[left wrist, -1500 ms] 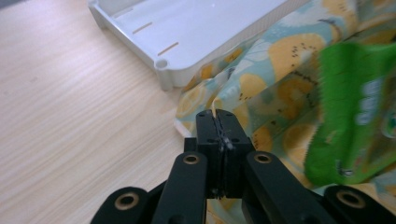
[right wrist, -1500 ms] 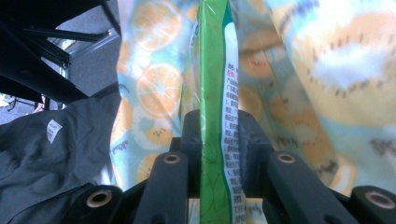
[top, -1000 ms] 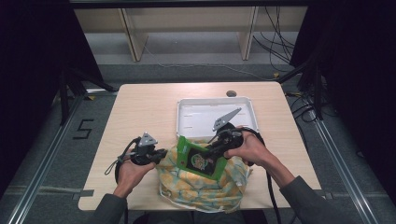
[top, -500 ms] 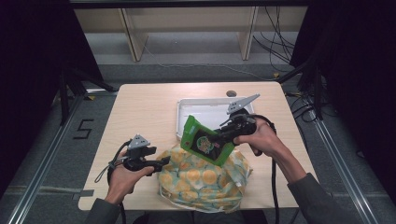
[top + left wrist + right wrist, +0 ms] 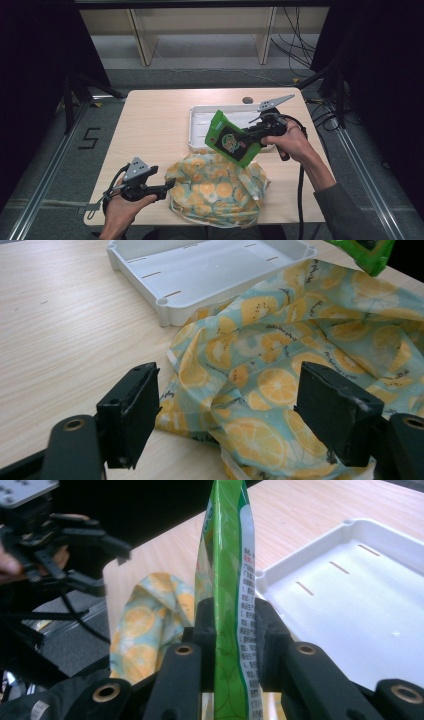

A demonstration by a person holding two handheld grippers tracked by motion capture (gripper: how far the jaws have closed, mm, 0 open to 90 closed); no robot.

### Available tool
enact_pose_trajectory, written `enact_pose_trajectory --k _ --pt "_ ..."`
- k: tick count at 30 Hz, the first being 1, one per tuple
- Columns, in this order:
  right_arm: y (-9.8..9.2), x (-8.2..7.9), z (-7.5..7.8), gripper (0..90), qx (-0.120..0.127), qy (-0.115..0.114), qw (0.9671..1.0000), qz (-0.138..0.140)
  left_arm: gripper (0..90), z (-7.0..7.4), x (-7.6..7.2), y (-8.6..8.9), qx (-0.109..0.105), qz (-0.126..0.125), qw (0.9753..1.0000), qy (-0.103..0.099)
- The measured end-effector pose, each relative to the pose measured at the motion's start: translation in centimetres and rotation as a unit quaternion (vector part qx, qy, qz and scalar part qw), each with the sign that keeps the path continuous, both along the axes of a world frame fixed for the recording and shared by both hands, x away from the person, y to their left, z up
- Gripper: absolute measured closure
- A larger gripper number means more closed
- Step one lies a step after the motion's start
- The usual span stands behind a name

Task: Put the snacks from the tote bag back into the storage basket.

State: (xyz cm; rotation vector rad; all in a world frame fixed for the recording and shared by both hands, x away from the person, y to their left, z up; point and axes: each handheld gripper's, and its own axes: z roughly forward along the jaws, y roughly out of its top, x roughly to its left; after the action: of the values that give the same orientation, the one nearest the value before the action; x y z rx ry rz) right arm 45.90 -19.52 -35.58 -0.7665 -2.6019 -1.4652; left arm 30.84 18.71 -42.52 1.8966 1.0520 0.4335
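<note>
My right gripper (image 5: 246,136) is shut on a green snack packet (image 5: 229,139), holding it in the air over the near edge of the white tray (image 5: 200,116). In the right gripper view the green snack packet (image 5: 229,580) stands edge-on between the jaws of my right gripper (image 5: 231,625). A cloth bag with an orange-slice print (image 5: 217,189) lies crumpled at the table's front edge. My left gripper (image 5: 169,185) is open at the bag's left side. In the left gripper view the cloth bag (image 5: 280,365) lies beyond the spread jaws of my left gripper (image 5: 235,415).
The white tray (image 5: 200,275) is empty and sits behind the bag. Bare wooden tabletop (image 5: 150,125) stretches left of the tray. A round hole (image 5: 247,100) is at the table's far edge. Cables hang off the right side.
My right gripper lifted the green packet out of the bag and carried it up toward the tray. My left gripper drew back left from the bag and toward the front edge.
</note>
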Motion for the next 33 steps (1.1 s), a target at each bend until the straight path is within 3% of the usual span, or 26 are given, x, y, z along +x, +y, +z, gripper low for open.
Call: enact_pose_trajectory --k 1,9,12,17,19,20,21,23,25,27,29,30,31,32,33 --pt "-0.2 0.1 0.0 76.5 0.000 0.004 1.0000 -0.004 24.2 -0.1 -0.1 0.1 -0.006 0.000 1.0000 0.001" --pt "-1.7 1.0 -0.1 76.5 0.006 0.022 0.9987 -0.046 23.8 -0.9 -1.3 0.7 0.007 -0.001 1.0000 0.006" --pt "-2.3 1.6 -0.3 76.5 0.008 0.007 0.9983 -0.057 23.6 -1.1 -1.6 0.8 0.008 -0.001 0.9999 0.010" --pt "-3.1 2.2 -0.5 76.5 0.019 0.022 0.9959 -0.085 23.4 -1.5 -2.1 0.8 0.010 0.000 0.9999 0.010" --pt "-3.3 2.4 -0.5 76.5 0.016 0.022 0.9957 -0.088 23.5 -1.5 -2.2 0.7 0.007 0.001 0.9999 0.010" --pt "-3.7 2.7 -0.6 76.5 0.015 0.011 0.9952 -0.096 23.5 -1.6 -2.4 0.8 0.009 0.000 0.9999 0.008" --pt "-3.9 2.7 -0.5 76.5 0.014 0.021 0.9947 -0.100 23.4 -1.6 -2.5 1.0 0.012 -0.004 0.9999 0.009" --pt "-4.2 2.8 -0.6 76.5 0.010 0.019 0.9935 -0.111 23.3 -1.7 -2.7 1.2 0.017 0.000 0.9998 0.008" --pt "-4.3 3.0 -0.7 76.5 0.018 0.014 0.9934 -0.113 23.1 -1.7 -2.8 1.2 0.014 0.005 0.9998 0.010" --pt "-4.7 3.4 -0.8 76.5 0.009 0.009 0.9929 -0.118 23.4 -1.8 -3.0 1.4 0.017 -0.001 0.9998 0.010" --pt "-5.0 3.7 -1.0 76.6 0.011 0.019 0.9915 -0.128 23.6 -2.1 -3.3 1.4 0.023 0.001 0.9997 0.013" --pt "-5.1 3.8 -1.1 76.5 0.008 0.019 0.9910 -0.132 23.6 -2.0 -3.3 1.6 0.041 -0.012 0.9989 0.017" --pt "-5.1 3.9 -1.2 76.5 0.006 0.019 0.9902 -0.138 23.6 -2.0 -3.3 1.6 0.041 -0.012 0.9989 0.017" --pt "-5.1 4.0 -1.2 76.5 0.010 0.025 0.9894 -0.142 23.6 -2.4 -3.4 1.3 0.019 0.000 0.9996 0.018" --pt "-5.3 4.3 -1.4 76.5 0.009 0.019 0.9897 -0.142 23.5 -2.3 -3.5 1.5 0.038 -0.009 0.9990 0.023"
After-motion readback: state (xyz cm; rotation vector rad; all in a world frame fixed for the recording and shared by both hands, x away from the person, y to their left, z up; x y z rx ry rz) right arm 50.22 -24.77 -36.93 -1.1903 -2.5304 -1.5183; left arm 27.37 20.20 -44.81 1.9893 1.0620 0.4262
